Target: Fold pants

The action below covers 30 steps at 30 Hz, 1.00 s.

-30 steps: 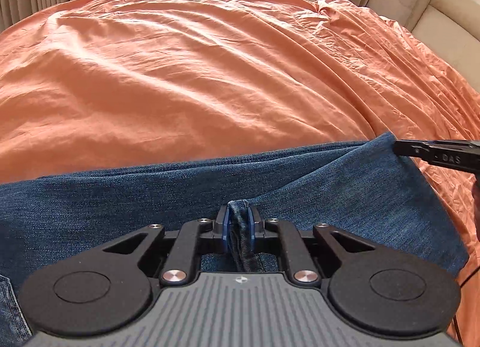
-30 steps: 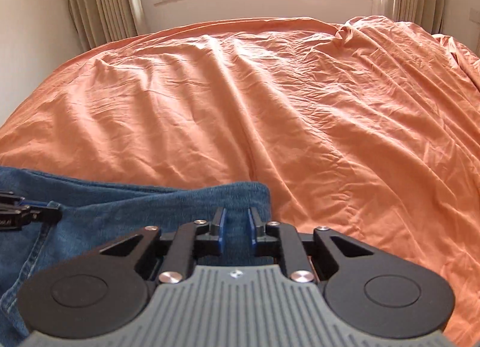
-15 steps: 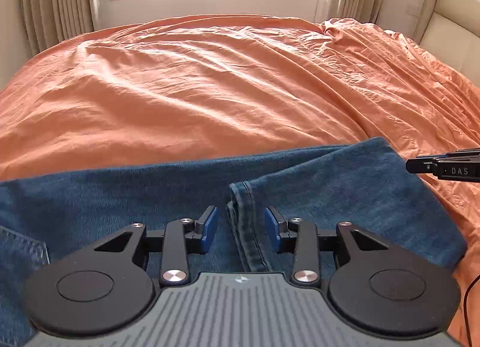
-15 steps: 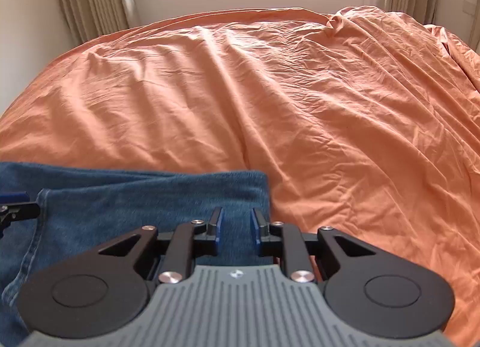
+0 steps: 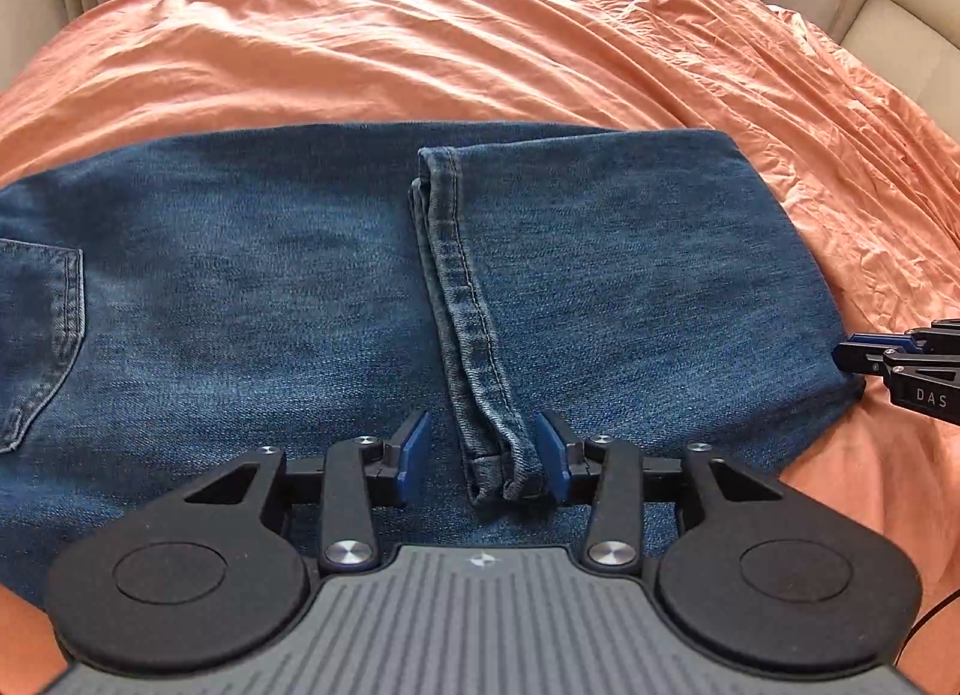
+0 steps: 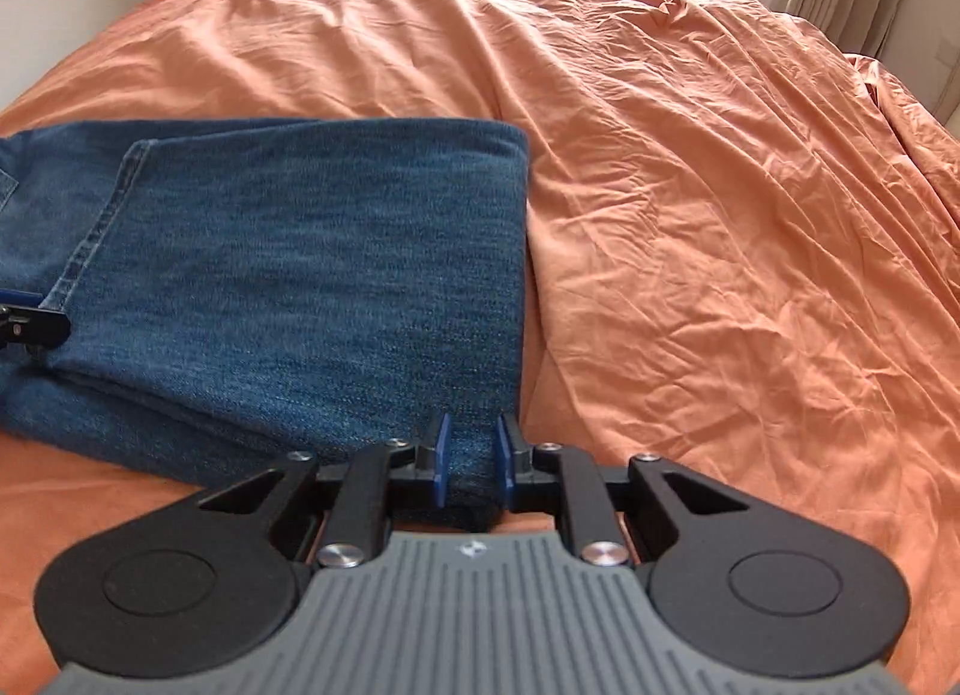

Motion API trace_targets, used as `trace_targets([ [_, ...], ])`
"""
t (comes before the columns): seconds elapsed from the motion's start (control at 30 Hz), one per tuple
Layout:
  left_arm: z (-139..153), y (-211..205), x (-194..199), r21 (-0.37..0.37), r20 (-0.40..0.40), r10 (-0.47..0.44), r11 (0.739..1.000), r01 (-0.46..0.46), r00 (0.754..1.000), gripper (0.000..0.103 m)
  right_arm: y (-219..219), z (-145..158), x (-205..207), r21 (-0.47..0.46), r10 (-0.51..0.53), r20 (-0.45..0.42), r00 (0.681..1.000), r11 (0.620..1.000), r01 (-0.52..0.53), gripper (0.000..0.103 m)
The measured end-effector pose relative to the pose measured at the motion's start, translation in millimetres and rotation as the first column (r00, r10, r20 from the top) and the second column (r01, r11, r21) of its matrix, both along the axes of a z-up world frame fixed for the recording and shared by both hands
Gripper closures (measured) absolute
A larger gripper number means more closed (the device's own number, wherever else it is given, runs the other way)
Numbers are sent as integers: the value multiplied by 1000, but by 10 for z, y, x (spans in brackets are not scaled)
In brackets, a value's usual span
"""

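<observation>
Pants (image 5: 300,287), a pair of blue denim jeans, lie flat on an orange bed sheet (image 5: 480,35) and are already folded once: the leg ends have been laid back over the upper part. In the left wrist view the stitched hem (image 5: 462,305) runs from about 12 o'clock down to 6 o'clock across the middle of the denim, and a back pocket (image 5: 42,335) shows at 9 o'clock.

The left gripper (image 5: 483,458) sits at 6 o'clock in its own view. Its jaws have just been opening and now stand spread, with the near end of the hem lying loose between them; the right-hand blue pad looks to be just beside or brushing the hem, but nothing is pinched.

The right gripper (image 6: 471,458) is at the folded edge, at 3 o'clock of the jeans in the left view. Its jaws are nearly pressed together with the near corner of the fold between the blue pads, seemingly clamping it.

As a judgement: denim is soft but thick and fairly heavy. It should hold a crease, drape rather than slide, and will not be harmed by a firm pinch. The hem and the folded corners look the best places to grip, since the doubled cloth gives the pads something to bite.
</observation>
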<state>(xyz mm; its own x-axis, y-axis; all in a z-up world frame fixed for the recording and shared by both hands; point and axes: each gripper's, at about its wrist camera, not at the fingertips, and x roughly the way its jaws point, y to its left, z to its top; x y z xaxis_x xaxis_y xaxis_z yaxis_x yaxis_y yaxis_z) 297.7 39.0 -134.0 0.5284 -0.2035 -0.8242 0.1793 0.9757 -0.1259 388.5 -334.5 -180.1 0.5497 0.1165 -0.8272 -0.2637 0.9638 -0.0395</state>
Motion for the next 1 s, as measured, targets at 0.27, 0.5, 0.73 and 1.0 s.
trace_targets([
  [0.27, 198, 166, -184, -62, 32, 1, 998, 1, 999, 49, 189, 120, 73, -104, 5, -29, 1000, 994, -8, 92],
  [0.5, 492, 746, -455, -160, 50, 153, 977, -144, 987, 47, 404, 622, -162, -77, 64, 52, 997, 995, -60, 91],
  [0.73, 663, 1515, -695, -270, 41, 399, 887, -374, 916, 37, 1020, 906, -393, -77, 210, 89, 974, 976, -203, 91],
  [1.0, 613, 2356, -977, -359, -1, 620, 732, -579, 784, 29, 1799, 1002, -464, -112, 387, 87, 918, 919, -377, 91],
])
